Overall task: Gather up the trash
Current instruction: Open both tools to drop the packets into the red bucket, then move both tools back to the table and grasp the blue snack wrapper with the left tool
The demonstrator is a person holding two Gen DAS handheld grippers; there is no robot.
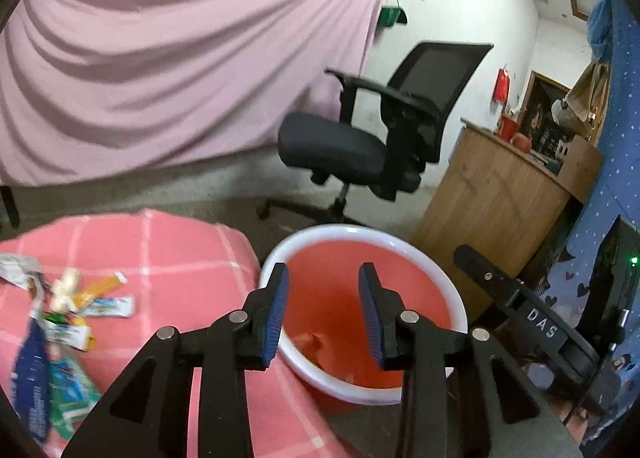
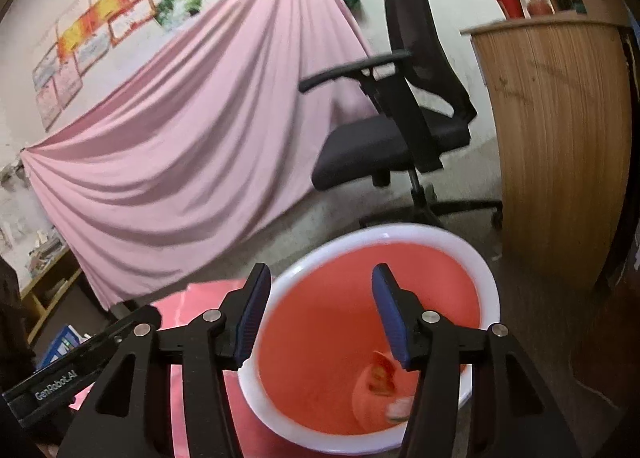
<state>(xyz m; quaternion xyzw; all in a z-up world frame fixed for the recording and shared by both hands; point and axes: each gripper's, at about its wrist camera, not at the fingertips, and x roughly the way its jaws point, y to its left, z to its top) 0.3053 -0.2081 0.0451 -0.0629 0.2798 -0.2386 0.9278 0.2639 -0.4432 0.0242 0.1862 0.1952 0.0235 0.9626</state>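
The draped pink fabric sheet [image 1: 180, 58] fills the background in both views. Only the right wrist view shows the row of paper posters on the wall [image 2: 88, 42] above it. The black mesh-backed office chair [image 1: 384, 130] and the curved wooden cabinet [image 1: 492, 198] appear in both views. Only the left wrist view shows the blue dotted cloth [image 1: 624, 162] at the right edge.

The pink checked tablecloth [image 1: 168, 258] is seen in full only from the left wrist. On it lies the remaining trash: a loose pile of crumpled wrappers and sachets [image 1: 64, 322], well apart from the bin.

The round red plastic bin with a white rim [image 1: 400, 242] stands just beside the cloth's edge. At its bottom lie a few small scraps [image 2: 380, 374], blurred, probably wrappers.

The left gripper [image 1: 324, 310] hangs over the near rim of the bin, jaws released, nothing between the blue ribbed pads [image 1: 278, 310].

The right gripper [image 2: 320, 318] hangs over the bin mouth, jaws parted somewhat wider, likewise empty. Its black body is visible at the right of the left wrist view.
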